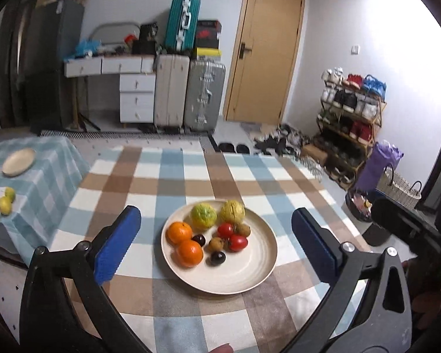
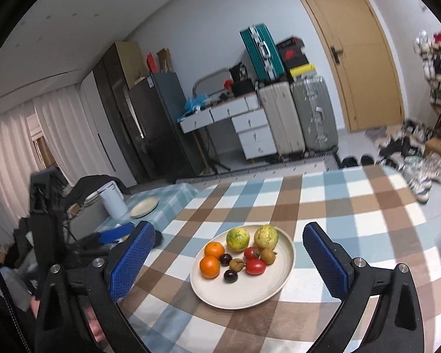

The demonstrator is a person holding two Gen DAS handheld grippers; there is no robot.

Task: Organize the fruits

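Round cream plate (image 1: 258,267) held the fruit.
Left gripper (image 1: 217,235) and right gripper (image 2: 229,253) hovered above it, tongs spread, empty.

text: none legible | labels: none legible | box (image 1: 208,33) at 12 o'clock atop the suitcases: red mark, too blurred to read | numbers: none | signs: none

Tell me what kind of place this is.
Most likely a lived-in room of a home, perhaps a studio flat: upright suitcases by a wooden door, a crowded shoe rack, and a plate of fruit on a checked tablecloth.
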